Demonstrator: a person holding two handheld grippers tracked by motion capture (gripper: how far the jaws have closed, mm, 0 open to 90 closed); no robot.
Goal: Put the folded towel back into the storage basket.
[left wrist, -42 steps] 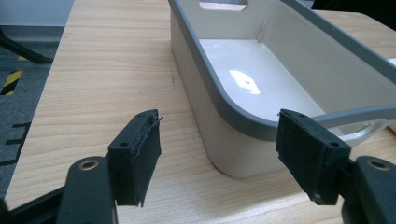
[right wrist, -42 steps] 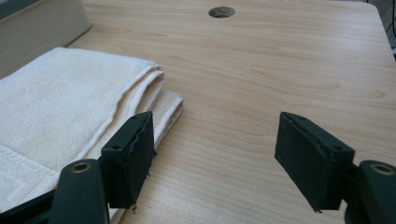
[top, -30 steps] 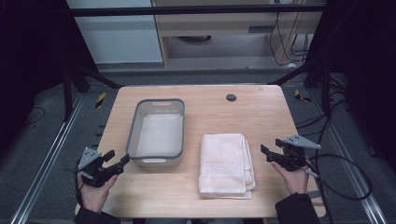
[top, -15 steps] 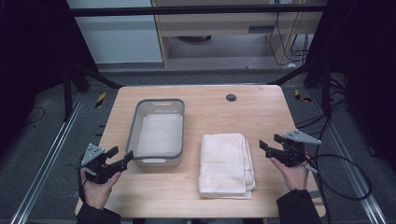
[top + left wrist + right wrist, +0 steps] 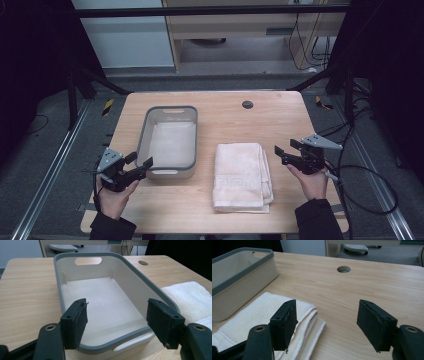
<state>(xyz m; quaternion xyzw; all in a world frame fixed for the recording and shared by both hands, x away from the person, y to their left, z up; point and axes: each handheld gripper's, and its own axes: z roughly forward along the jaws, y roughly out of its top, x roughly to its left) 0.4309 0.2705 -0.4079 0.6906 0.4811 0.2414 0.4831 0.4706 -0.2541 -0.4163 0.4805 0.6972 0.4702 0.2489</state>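
A folded cream towel (image 5: 241, 175) lies on the wooden table (image 5: 225, 115), right of centre near the front. Left of it stands an empty grey-rimmed white bin (image 5: 170, 142). My left gripper (image 5: 139, 163) hovers at the bin's near left corner, jaws open and nothing between them; the left gripper view looks over the bin's near rim (image 5: 110, 345) into the bin, with the towel (image 5: 190, 300) at the right. My right gripper (image 5: 283, 152) is open just right of the towel, pointing left at it. The right gripper view has the towel's folded edge (image 5: 307, 320) below the left jaw.
A round cable hole (image 5: 247, 104) sits in the table near its far edge. Cables trail off the table's right side. Bare wood lies between the towel and the far edge. Metal frame rails run along the floor at both sides.
My left gripper has risen and moved right, up to the bin's near left corner. The right gripper has shifted only slightly. Bin and towel have not moved.
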